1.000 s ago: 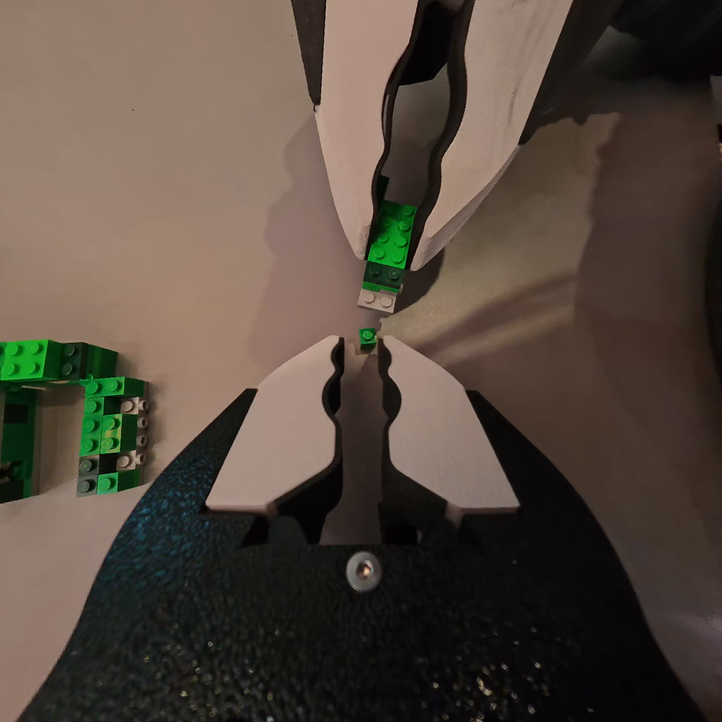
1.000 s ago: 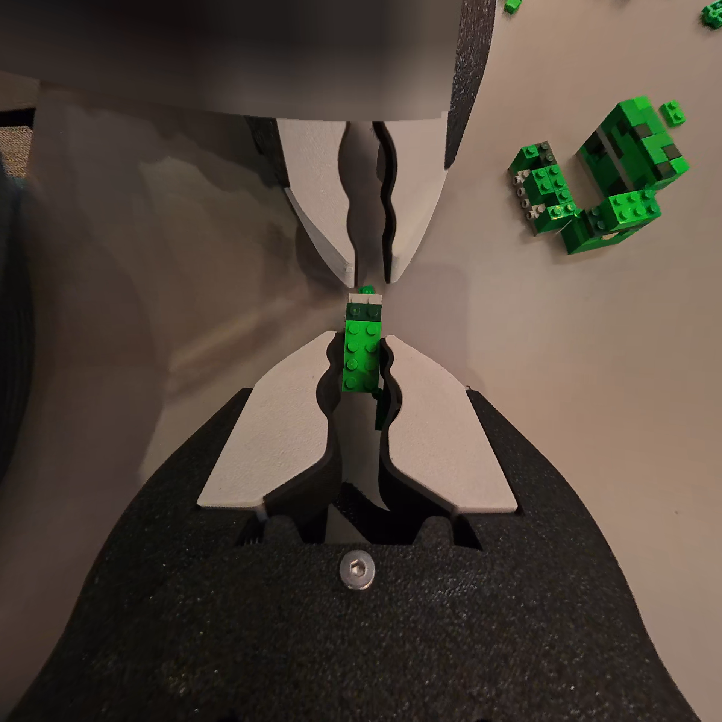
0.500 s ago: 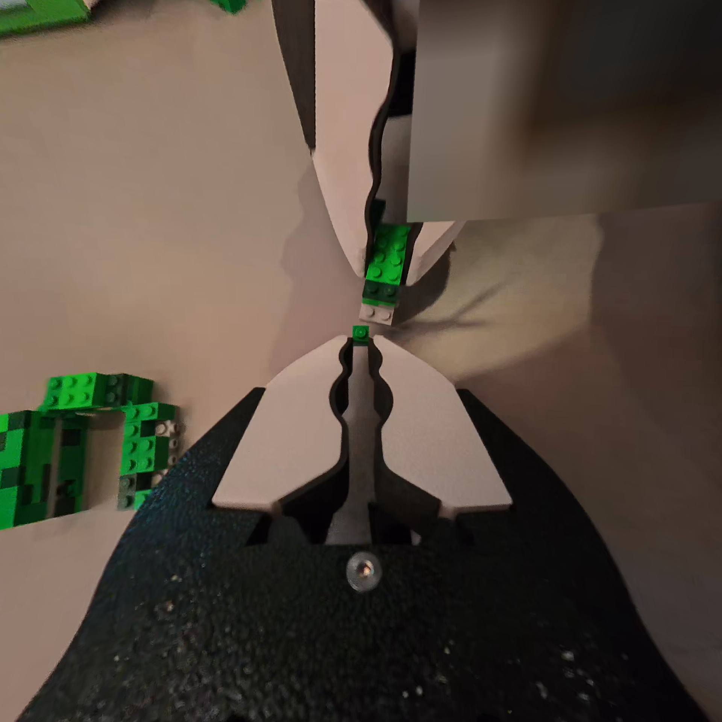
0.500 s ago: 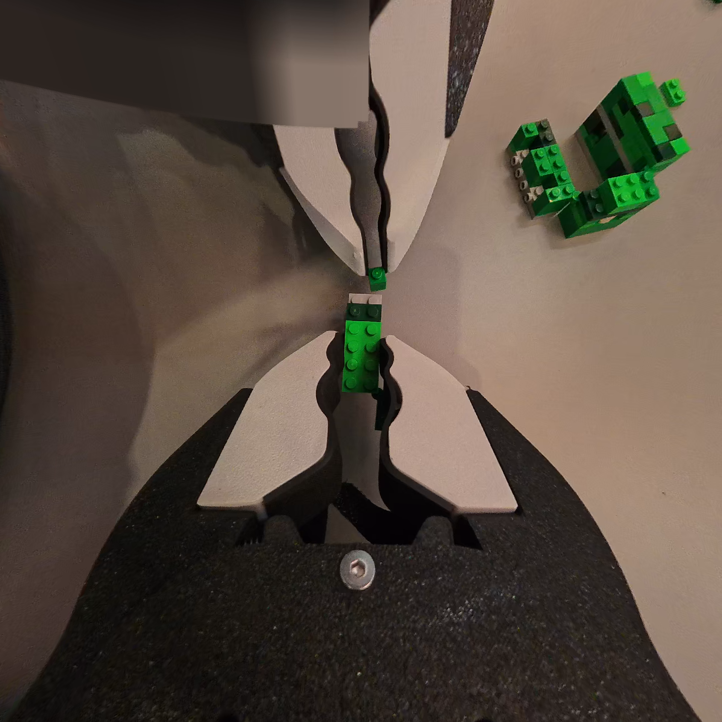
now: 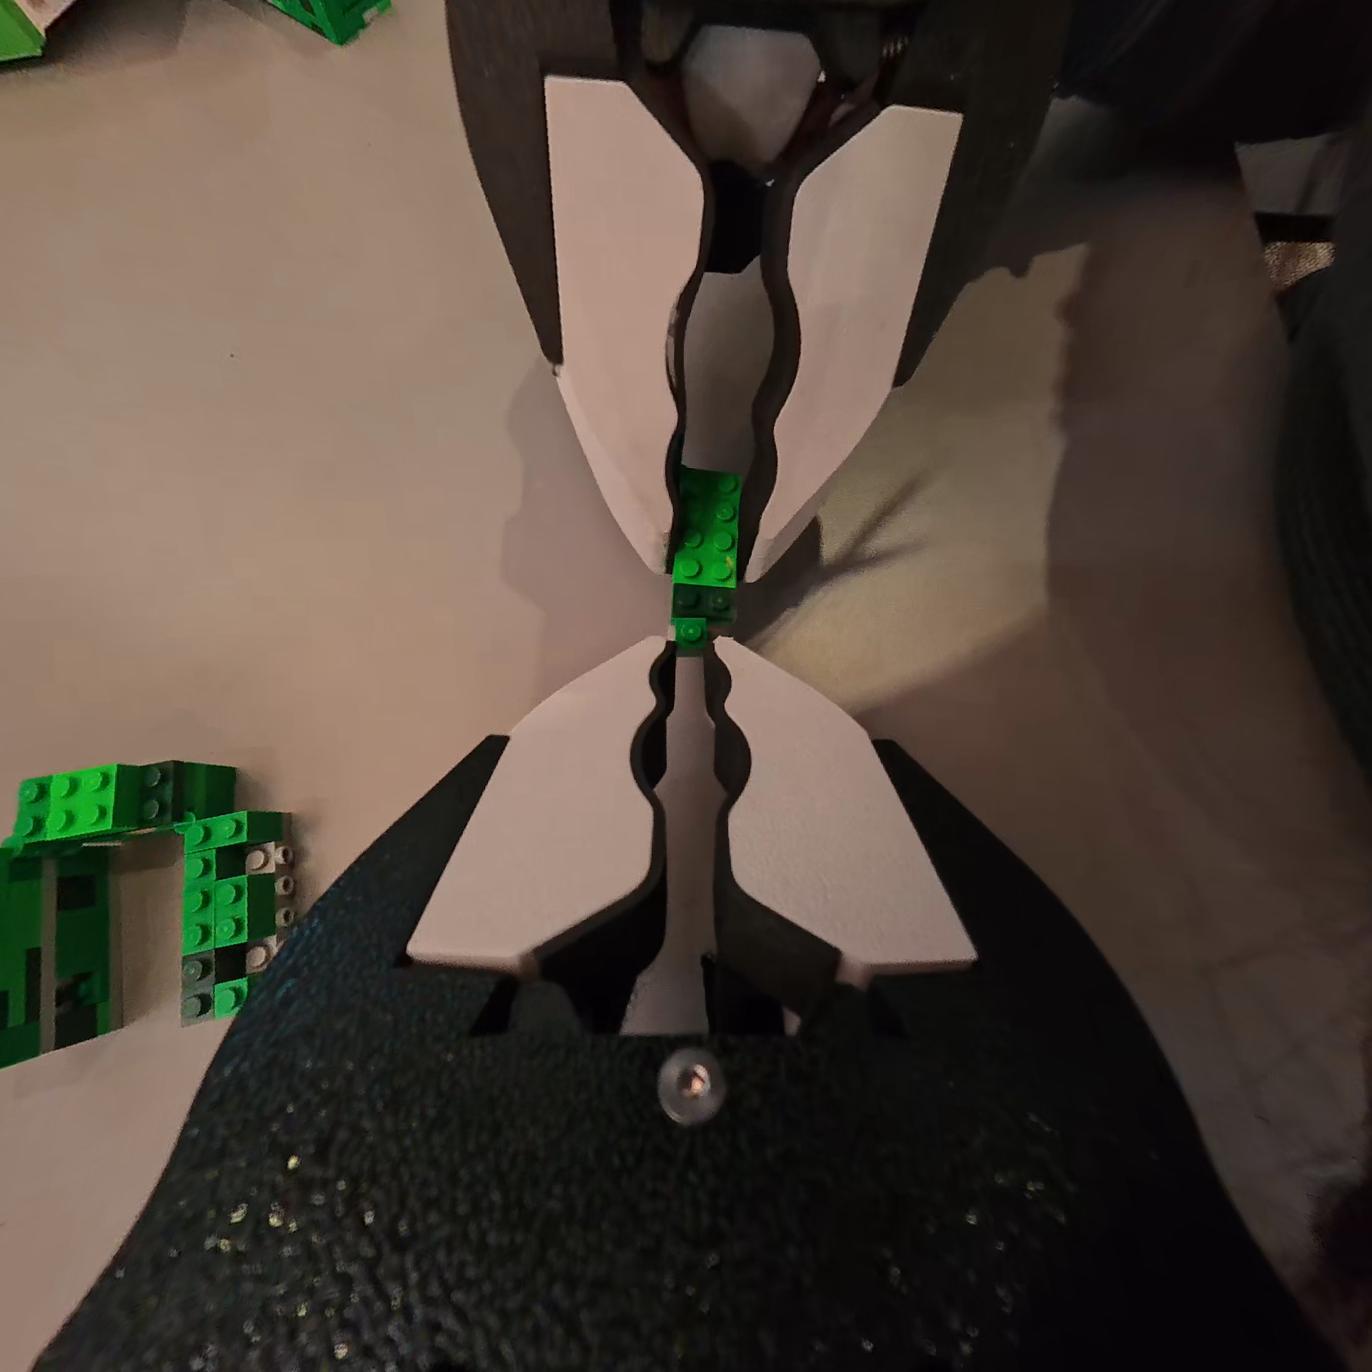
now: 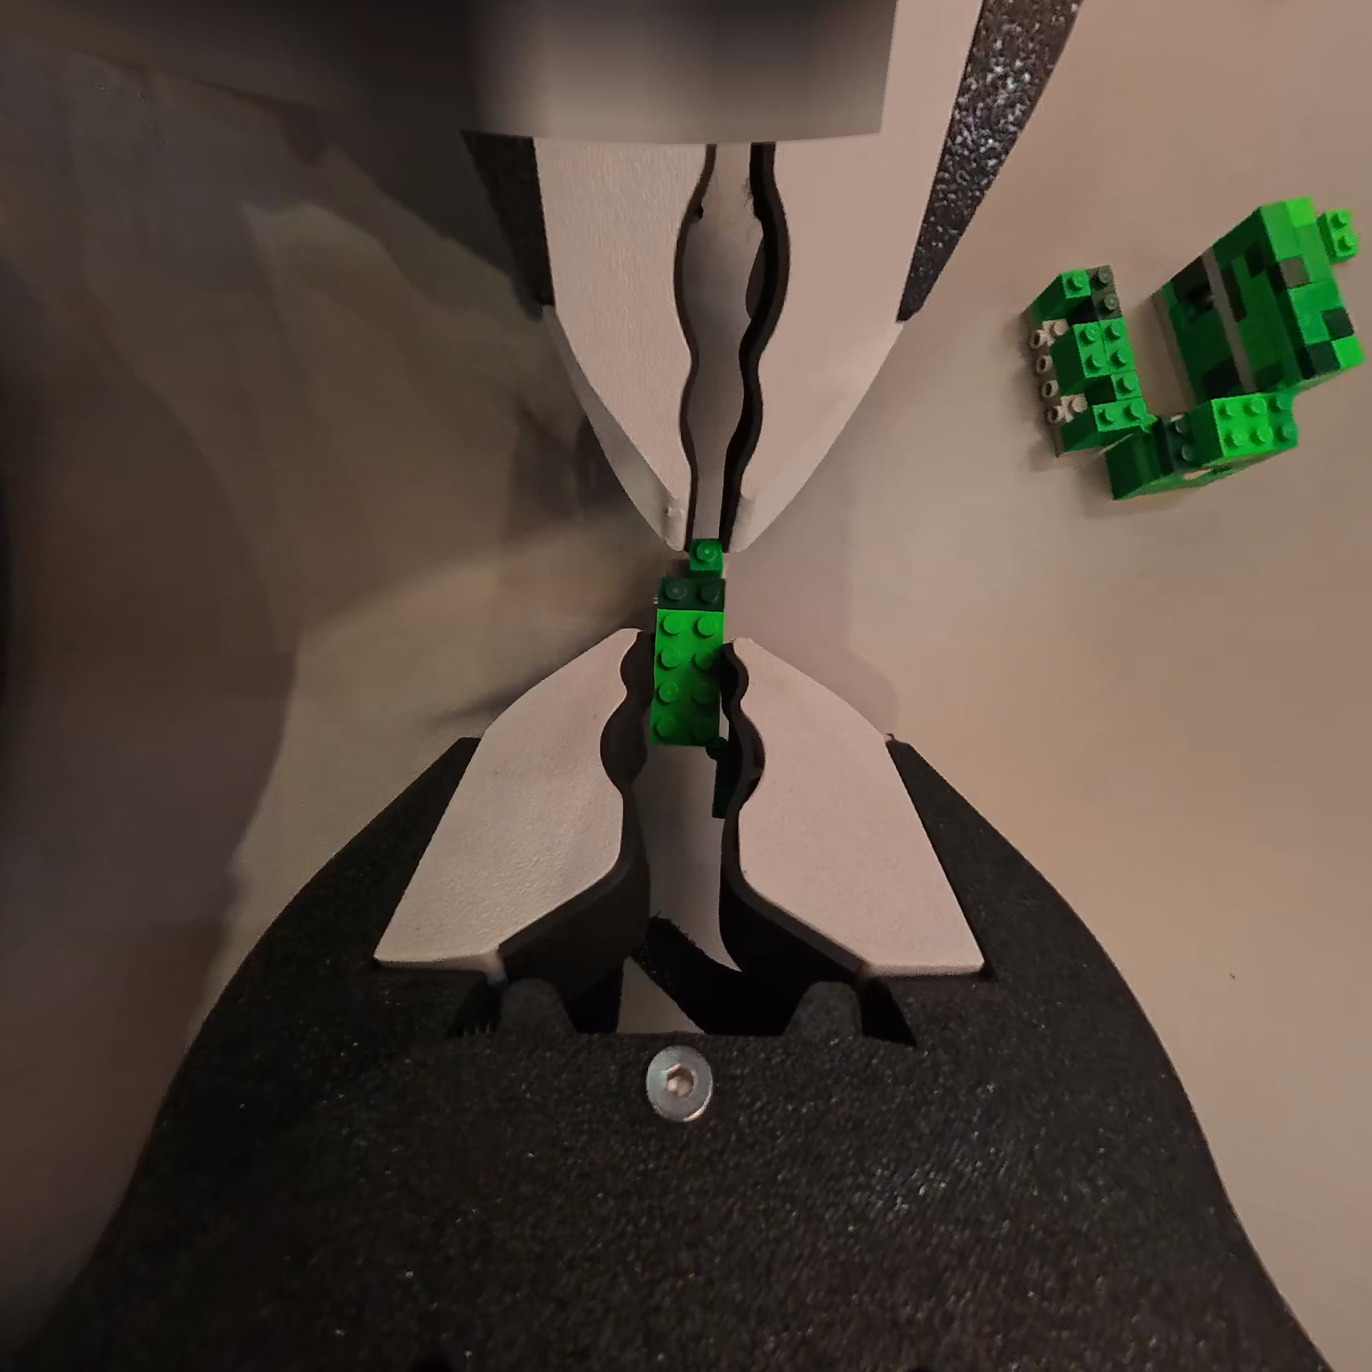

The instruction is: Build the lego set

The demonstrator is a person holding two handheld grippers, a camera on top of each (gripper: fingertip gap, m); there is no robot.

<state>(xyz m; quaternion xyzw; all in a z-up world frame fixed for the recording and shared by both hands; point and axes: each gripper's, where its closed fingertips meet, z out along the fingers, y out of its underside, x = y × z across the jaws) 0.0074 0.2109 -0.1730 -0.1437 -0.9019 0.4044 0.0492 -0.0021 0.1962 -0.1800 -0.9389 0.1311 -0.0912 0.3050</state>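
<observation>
My left gripper (image 5: 692, 644) is shut on a small green one-stud brick (image 5: 690, 632). It faces my right gripper (image 6: 687, 644), which is shut on a narrow green brick stack (image 6: 687, 672) with a dark green row at its tip. The small brick touches the tip of the stack (image 5: 707, 538) and covers its end row. In the right wrist view the small brick (image 6: 705, 555) sits at the left gripper's tips, against the dark green row. Both grippers meet tip to tip above the beige table.
A larger green, dark green and grey lego build lies on the table, at the lower left in the left wrist view (image 5: 141, 898) and at the upper right in the right wrist view (image 6: 1195, 356). More green pieces (image 5: 327, 15) lie at the far left edge.
The left gripper has closed the gap and brought the small green brick against the tip of the stack in the right gripper. The grey end row no longer shows.
</observation>
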